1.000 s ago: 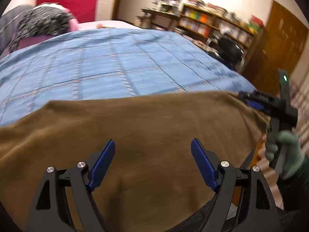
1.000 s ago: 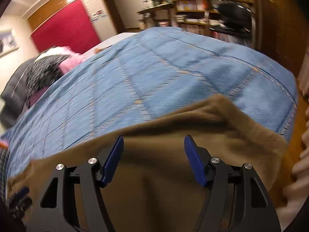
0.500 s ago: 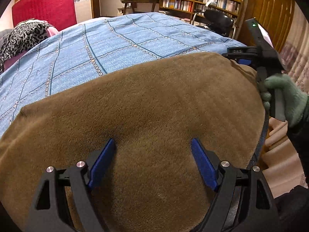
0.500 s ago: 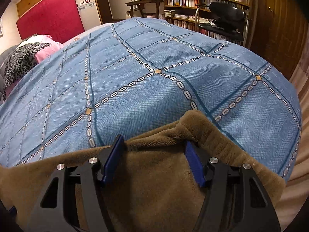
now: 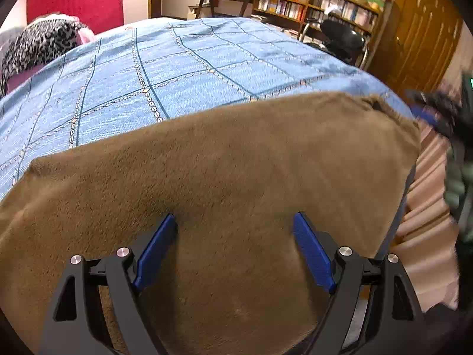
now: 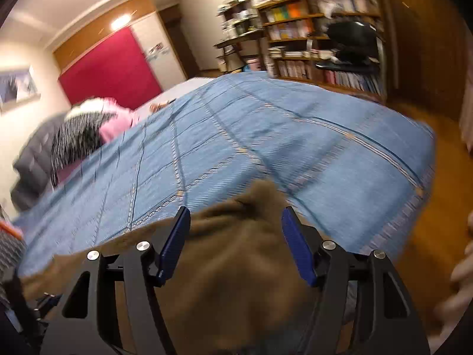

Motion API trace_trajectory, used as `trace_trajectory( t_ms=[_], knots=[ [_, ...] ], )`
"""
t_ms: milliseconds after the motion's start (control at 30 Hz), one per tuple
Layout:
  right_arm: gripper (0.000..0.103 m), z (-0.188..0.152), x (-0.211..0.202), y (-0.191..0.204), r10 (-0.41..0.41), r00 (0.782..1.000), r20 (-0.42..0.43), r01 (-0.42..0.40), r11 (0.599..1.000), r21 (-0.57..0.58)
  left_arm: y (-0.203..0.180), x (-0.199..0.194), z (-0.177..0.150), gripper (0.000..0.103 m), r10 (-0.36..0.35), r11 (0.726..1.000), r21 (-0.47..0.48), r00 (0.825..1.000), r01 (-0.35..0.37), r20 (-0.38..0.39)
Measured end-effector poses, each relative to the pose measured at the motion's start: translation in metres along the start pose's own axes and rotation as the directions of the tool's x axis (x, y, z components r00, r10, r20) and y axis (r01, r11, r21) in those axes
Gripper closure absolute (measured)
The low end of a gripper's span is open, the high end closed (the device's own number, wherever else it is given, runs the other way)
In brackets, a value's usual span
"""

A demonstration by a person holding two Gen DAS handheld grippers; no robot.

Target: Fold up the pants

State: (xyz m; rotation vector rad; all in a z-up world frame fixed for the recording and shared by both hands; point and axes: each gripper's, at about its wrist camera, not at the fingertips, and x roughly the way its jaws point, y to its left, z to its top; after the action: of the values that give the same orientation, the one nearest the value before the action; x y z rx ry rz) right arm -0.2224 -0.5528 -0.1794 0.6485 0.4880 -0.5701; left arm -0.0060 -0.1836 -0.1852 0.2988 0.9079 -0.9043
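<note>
The brown fleece pants (image 5: pixel 224 171) lie spread flat across the near edge of a bed with a blue patterned cover (image 5: pixel 183 68). My left gripper (image 5: pixel 235 224) is open, its blue pads resting over the fabric and holding nothing. My right gripper (image 6: pixel 233 216) is open over the right corner of the pants (image 6: pixel 242 254), with fabric lying between the pads but not pinched. The right gripper also shows blurred at the right edge of the left wrist view (image 5: pixel 437 109), beside the pants' far right corner.
A pile of clothes with a leopard print (image 5: pixel 38 41) lies at the bed's far left. Bookshelves (image 5: pixel 313 3) and a black office chair (image 5: pixel 343 38) stand behind the bed. A wooden door (image 5: pixel 419 35) is at the right. The bed's edge drops off at the right.
The right gripper has lifted and swung to the right, away from the pants' corner, with motion blur. The left gripper has stayed open over the fabric, shifting slightly.
</note>
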Motion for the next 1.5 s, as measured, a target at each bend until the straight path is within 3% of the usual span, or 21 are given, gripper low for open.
trace_trajectory(
  t_ms=[133, 367, 667, 833, 967, 1200, 1367, 1500],
  knots=[
    [0.037, -0.011, -0.010, -0.032, -0.033, 0.999, -0.008, 0.033, 0.997, 0.072, -0.011, -0.005, 0.012, 0.022, -0.019, 1.000, 0.013, 1.000, 0.019, 0.017],
    [0.037, -0.023, 0.014, -0.048, -0.039, 0.996, -0.077, 0.050, 0.989, 0.140, -0.035, -0.005, 0.025, 0.022, -0.031, 0.997, 0.068, 0.999, 0.029, 0.021],
    [0.038, -0.023, 0.030, -0.060, 0.035, 0.997, -0.069, -0.018, 0.970, 0.243, -0.036, 0.005, 0.027, 0.022, -0.039, 0.998, 0.044, 0.999, 0.039, -0.005],
    [0.054, -0.026, 0.037, -0.060, 0.057, 0.995, -0.082, -0.036, 0.969, 0.245, -0.033, 0.005, 0.028, 0.022, -0.043, 0.999, 0.027, 0.999, 0.043, -0.005],
    [0.074, -0.023, 0.034, -0.063, 0.091, 0.991, -0.095, -0.062, 0.960, 0.274, -0.029, 0.004, 0.031, 0.022, -0.072, 0.997, 0.003, 0.997, 0.072, -0.009],
    [0.076, -0.011, -0.013, 0.015, 0.046, 0.999, 0.003, -0.046, 0.999, 0.006, -0.031, -0.007, 0.049, 0.022, -0.146, 0.989, -0.036, 0.989, 0.146, 0.001],
    [0.076, -0.021, -0.029, 0.077, 0.055, 0.997, 0.049, -0.045, 0.981, -0.189, -0.041, -0.019, 0.065, 0.022, -0.241, 0.969, -0.041, 0.970, 0.243, 0.030],
    [0.076, -0.038, -0.030, 0.120, 0.092, 0.995, 0.034, -0.078, 0.952, -0.297, -0.037, -0.026, 0.068, 0.022, -0.312, 0.945, -0.083, 0.949, 0.315, 0.045]
  ],
)
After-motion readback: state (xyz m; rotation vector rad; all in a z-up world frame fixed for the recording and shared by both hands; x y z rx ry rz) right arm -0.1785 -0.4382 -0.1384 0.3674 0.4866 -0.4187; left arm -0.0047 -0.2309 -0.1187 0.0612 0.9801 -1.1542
